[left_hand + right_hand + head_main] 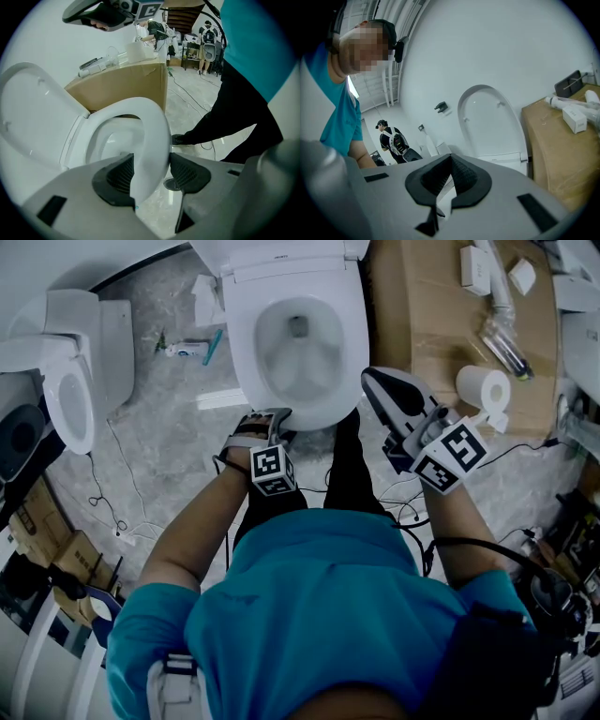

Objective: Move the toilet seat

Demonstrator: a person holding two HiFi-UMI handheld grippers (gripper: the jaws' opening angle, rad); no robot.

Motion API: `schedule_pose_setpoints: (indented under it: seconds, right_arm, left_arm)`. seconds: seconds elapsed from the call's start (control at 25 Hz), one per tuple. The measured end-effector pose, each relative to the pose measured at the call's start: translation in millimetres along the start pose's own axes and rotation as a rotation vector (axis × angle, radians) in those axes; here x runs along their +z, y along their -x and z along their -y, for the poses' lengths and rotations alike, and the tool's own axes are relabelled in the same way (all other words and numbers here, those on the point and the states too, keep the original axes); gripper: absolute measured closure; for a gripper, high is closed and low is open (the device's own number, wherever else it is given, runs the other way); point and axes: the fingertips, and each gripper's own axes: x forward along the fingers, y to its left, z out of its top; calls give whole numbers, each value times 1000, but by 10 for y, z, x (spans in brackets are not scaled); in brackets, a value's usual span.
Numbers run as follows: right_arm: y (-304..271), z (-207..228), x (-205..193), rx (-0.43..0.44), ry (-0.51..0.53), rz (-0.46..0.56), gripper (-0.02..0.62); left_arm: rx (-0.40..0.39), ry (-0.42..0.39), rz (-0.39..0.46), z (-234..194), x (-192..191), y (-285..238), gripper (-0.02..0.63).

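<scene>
The white toilet seat [246,343] rings the bowl at the top middle of the head view, and its lid [281,254] stands up against the wall. My left gripper [272,418] is at the seat's front edge. In the left gripper view the seat's rim [150,136] runs between the two dark pads, and my left gripper [151,171] is shut on it. A dark gap shows under the seat's far side. My right gripper [372,376] hangs in the air just right of the bowl, shut with nothing in it. In the right gripper view it [449,161] points at the raised lid [490,122].
A cardboard box [441,324] stands right of the toilet with a paper roll [483,387] and white fittings on it. A second toilet [70,381] is at the left. Cables [112,502] and small items [192,348] lie on the floor. Another person [391,140] stands far off.
</scene>
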Motion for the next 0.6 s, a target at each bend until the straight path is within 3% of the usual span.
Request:
schedule_pose_setpoints:
  seconds: [0.6]
  right_arm:
    - [8,-81,153,4,22,18,597]
  left_arm:
    - [104,45,99,-321,211,623,356]
